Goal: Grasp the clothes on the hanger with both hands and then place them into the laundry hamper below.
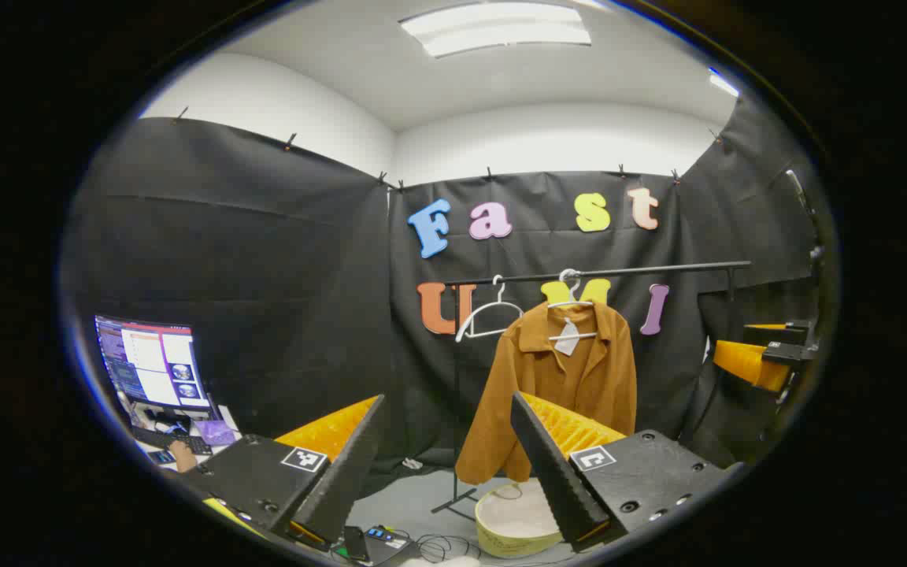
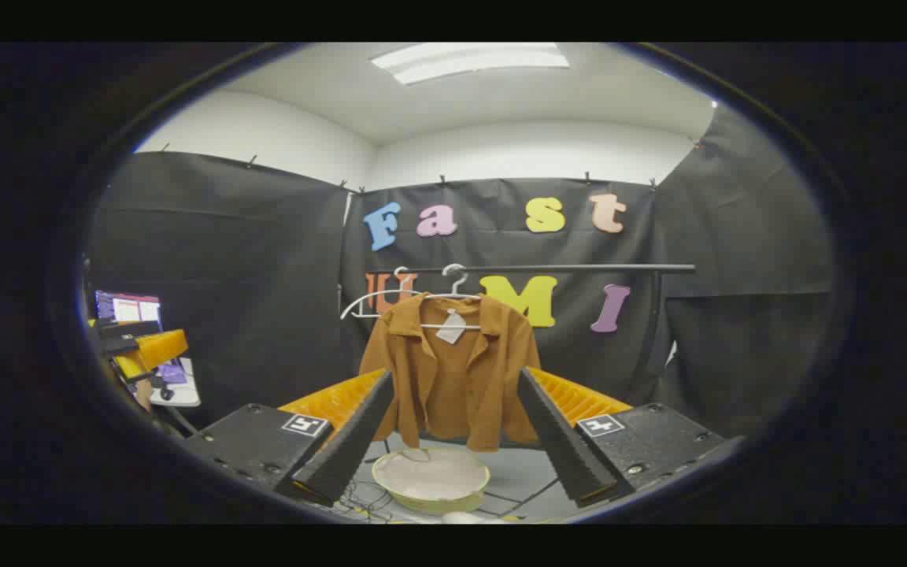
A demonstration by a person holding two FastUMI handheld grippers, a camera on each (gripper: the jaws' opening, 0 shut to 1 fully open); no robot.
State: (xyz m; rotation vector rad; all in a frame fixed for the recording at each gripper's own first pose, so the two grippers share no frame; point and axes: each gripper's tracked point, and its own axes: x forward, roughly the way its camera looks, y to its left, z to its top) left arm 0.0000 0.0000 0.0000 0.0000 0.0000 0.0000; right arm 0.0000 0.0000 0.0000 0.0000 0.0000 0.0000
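Both grippers (image 1: 453,480) (image 2: 453,453) agape; shirt (image 2: 449,370) hangs vertical, front facing, above hamper (image 2: 431,479).

A recording booth in a lab or office: black cloth (image 2: 249,260) clipped up as walls beneath white walls and a ceiling light (image 2: 469,59). A monitor (image 1: 153,364) and keyboard (image 1: 170,439) sit on a desk at the left edge.

My left gripper (image 1: 453,472) is level, its fingers (image 1: 343,472) spread wide apart with nothing between them. My right gripper (image 2: 453,453) matches: fingers (image 2: 560,441) parted, empty. In the left gripper view, the right gripper (image 1: 760,358) sits at the far right edge.
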